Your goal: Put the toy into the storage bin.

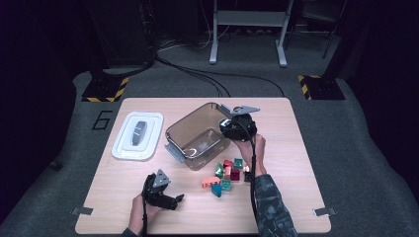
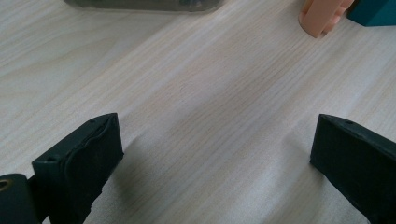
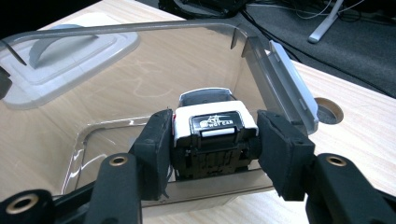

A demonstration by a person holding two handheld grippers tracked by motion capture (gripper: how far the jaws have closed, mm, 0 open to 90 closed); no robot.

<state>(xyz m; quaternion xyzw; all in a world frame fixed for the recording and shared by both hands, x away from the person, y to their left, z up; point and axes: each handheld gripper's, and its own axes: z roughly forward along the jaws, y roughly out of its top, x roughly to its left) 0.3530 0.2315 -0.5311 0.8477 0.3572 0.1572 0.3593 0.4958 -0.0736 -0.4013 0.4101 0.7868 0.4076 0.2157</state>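
High view: wooden table [image 1: 291, 207] with a clear plastic box [image 1: 197, 136] near the middle, its white lid [image 1: 138, 136] lying flat to the left, well apart from it. Right gripper [image 1: 232, 129] sits at the box's right rim, reaching over the opening; the toy car it carries is too small to make out here. A pile of coloured blocks [image 1: 228, 174] lies just in front of the box, beside the right hand [image 1: 253, 150]. Left gripper [image 1: 174, 200] rests low near the table's front edge, left of the blocks, pointing toward them. Left gripper view: both black jaws stand wide apart with nothing but bare tabletop between them (an orange block [image 2: 322, 16] and a teal block [image 2: 373, 11] sit at the top edge, beyond the tips). Right gripper view: jaws clamped on a small white and black toy car [image 3: 214, 133], pads pressing both of its sides, held above the inside of the box, with the box wall just below the jaws; the lid shows through the far wall.
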